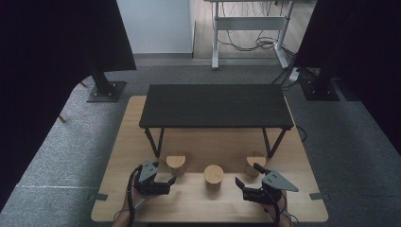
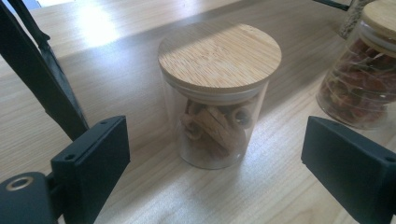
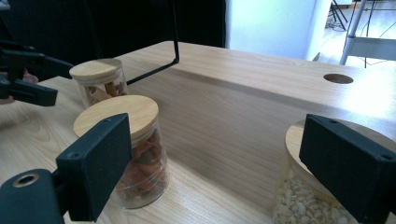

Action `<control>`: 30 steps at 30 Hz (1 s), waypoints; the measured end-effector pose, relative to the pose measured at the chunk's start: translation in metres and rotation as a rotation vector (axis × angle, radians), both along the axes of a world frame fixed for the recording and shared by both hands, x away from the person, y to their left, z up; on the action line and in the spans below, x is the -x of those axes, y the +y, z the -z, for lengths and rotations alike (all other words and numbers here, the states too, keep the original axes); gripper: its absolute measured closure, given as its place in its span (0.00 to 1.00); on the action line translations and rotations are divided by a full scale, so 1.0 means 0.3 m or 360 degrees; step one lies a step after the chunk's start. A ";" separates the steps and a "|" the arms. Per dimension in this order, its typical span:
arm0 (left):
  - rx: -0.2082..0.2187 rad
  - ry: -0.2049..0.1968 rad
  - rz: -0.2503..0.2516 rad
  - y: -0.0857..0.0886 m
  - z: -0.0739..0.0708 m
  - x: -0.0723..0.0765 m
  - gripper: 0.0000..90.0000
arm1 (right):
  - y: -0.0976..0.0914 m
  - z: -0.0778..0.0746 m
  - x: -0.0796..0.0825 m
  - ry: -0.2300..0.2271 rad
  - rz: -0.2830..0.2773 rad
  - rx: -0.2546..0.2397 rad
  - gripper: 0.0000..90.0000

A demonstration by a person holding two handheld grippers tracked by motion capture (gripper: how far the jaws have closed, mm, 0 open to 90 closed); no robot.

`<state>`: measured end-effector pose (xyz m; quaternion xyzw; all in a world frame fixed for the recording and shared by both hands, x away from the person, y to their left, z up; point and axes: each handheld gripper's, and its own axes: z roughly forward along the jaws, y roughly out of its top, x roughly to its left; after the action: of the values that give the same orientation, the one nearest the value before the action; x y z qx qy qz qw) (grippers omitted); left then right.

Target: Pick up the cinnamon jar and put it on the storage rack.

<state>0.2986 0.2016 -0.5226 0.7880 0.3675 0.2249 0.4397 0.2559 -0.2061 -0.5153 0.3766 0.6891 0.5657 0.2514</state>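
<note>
- The left gripper (image 1: pixel 166 181) rests low over the near left part of the wooden table (image 1: pixel 198 208), its jaws spread wide with nothing between the pads.
- In the left gripper view, a glass jar of brown curled pieces (image 2: pixel 217 98) with a bamboo lid stands upright on the table just ahead of the open jaws, untouched.
- The right gripper (image 1: pixel 246 174) sits at the near right, jaws likewise spread and empty.
- A jar of white kernels (image 3: pixel 308 196) stands just beside the right gripper's jaw; whether they touch is unclear.
- A jar of reddish pieces (image 1: pixel 213 177) stands between the two grippers.
- A black low shelf (image 1: pixel 215 105) stands behind the jars.
</note>
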 end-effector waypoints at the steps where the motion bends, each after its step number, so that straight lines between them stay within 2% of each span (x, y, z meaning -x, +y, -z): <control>1: 0.0000 0.0000 0.0000 0.000 0.000 0.000 0.09 | 0.000 0.000 0.000 0.0000 0.0000 0.0000 0.10; 6: -0.0004 -0.0006 0.0002 -0.020 0.009 -0.024 0.09 | -0.003 -0.007 0.006 0.0001 -0.0008 -0.0031 0.10; 14: -0.0030 -0.0025 0.0002 -0.047 0.032 -0.051 0.09 | 0.008 0.000 0.008 0.0007 -0.0027 -0.0002 0.10; 17: -0.0045 -0.0028 -0.0013 -0.053 0.041 -0.057 0.09 | 0.005 -0.001 0.009 0.0026 -0.0050 -0.0048 0.09; 19: -0.0058 -0.0032 -0.0014 -0.058 0.047 -0.065 0.09 | 0.004 0.000 0.011 0.0026 -0.0048 -0.0042 0.09; 23: -0.0039 -0.0036 -0.0022 -0.061 0.051 -0.082 0.09 | 0.008 -0.001 0.016 0.0021 -0.0054 -0.0034 0.09; 30: -0.0070 -0.0054 -0.0010 -0.072 0.062 -0.093 0.10 | 0.011 0.005 0.019 0.0030 -0.0047 -0.0030 0.09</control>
<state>0.3263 0.1799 -0.5414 0.7924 0.3574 0.2477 0.4278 0.2503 -0.2030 -0.5167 0.3739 0.6916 0.5723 0.2330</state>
